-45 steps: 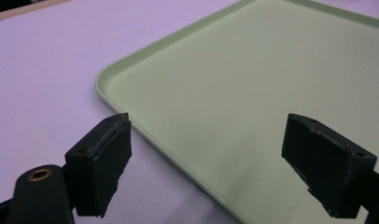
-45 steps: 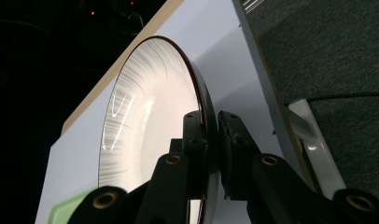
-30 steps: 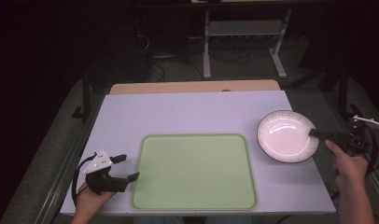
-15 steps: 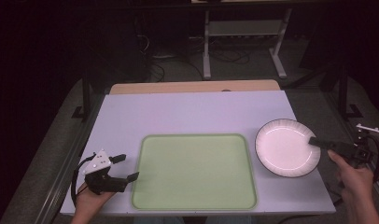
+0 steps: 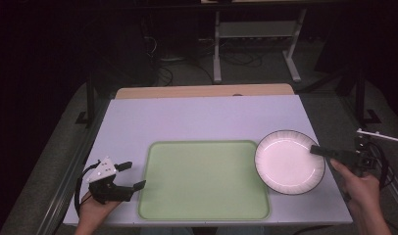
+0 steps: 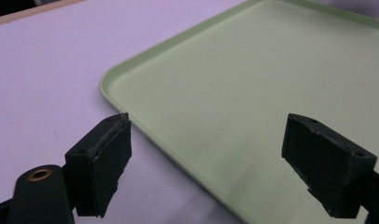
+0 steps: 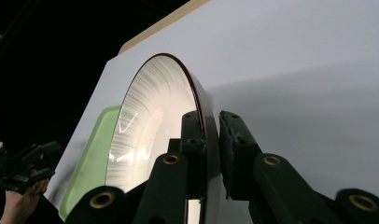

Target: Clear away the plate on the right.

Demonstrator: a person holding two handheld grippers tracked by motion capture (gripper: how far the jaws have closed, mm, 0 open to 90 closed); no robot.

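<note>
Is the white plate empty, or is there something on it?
Empty. The high view shows the white plate with a bare, shiny inside; the right gripper pinches its rim.

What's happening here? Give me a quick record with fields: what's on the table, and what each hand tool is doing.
Surface: pale table
Middle item: empty green tray, lying flat
Item in hand: white plate with a dark rim, just right of the tray
Right gripper: jaws shut on the plate's rim, one jaw on each face of it
Left gripper: jaws wide open with nothing between them, beside the tray's left edge
Likely work in hand: bringing the plate toward the tray, as a guess
</note>
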